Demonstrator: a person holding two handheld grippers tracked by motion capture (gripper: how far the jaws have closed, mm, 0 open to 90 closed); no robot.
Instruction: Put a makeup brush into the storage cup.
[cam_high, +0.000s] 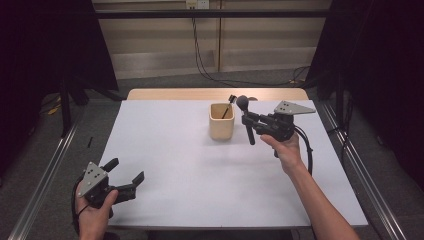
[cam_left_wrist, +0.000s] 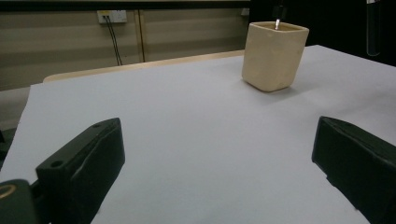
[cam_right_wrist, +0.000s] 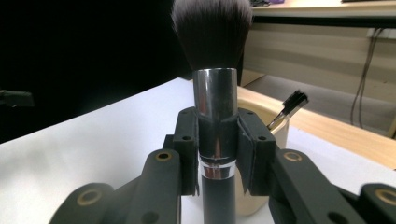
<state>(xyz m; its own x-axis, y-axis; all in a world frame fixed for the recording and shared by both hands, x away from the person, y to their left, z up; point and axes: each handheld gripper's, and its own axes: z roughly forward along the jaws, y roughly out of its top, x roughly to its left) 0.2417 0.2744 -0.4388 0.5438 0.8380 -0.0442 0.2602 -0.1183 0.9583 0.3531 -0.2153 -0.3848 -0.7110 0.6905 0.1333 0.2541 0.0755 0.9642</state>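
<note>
High view, L to R: left gripper (cam_high: 125, 172) sits at the near-left table edge, jaws spread wide w/ nothing between them, well apart from the work. Its own view confirms: both jaws splayed over bare white table (cam_left_wrist: 187, 121), cup (cam_left_wrist: 274, 56) far off ahead.

Mid-table: cup (cam_high: 222, 121), beige, upright near the far edge, w/ a thin small brush (cam_high: 228, 106) leaning out of it.

Just right of the cup: right gripper (cam_high: 248, 120) clenched on the big brush (cam_high: 246, 120), held upright, bristles up, handle end down, above the table and beside the cup, not in it. Right gripper view shows the jaws clamped on the metal ferrule (cam_right_wrist: 215, 116), bristle head (cam_right_wrist: 212, 30) above, cup and small brush behind.

Step in hand, prob.: drop the brush into the cup handle-first. To do it well: lift so the handle end clears the rim, shift over the opening, keep it vertical, aim for the free side away from the small brush, lower until the handle is well inside, then let go. Releasing early or tilted could tip the cup.
</note>
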